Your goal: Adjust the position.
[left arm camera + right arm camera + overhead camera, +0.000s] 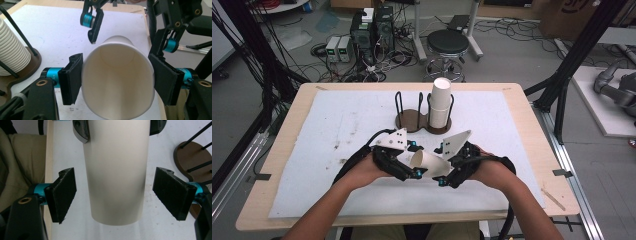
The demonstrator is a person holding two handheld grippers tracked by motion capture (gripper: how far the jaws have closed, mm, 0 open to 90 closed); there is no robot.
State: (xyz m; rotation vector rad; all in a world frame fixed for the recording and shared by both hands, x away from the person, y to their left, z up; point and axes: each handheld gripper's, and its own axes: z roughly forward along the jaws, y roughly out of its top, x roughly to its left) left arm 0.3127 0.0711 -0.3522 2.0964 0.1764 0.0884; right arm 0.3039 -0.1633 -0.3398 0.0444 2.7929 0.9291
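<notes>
Between our two hands, above the white mat (337,130) on the surface (522,115), we hold a paper cup (430,163) lying on its side. Our left gripper (117,75) is clamped on it just behind the rim, both pads pressed to the wall, with the mouth facing that gripper's camera. Our right gripper (113,195) stands wide around the cup's bottom end, its pads clear of the wall on both sides.

To do this hand-over well, we judge that we should centre the right gripper's pads on the narrower bottom end and close gently so the thin wall does not crumple. We keep the left grip steady until the right one bites, then let go. Beyond, the wire holder (422,120) carries a stack of cups (441,102) in its right ring, the left ring free.
</notes>
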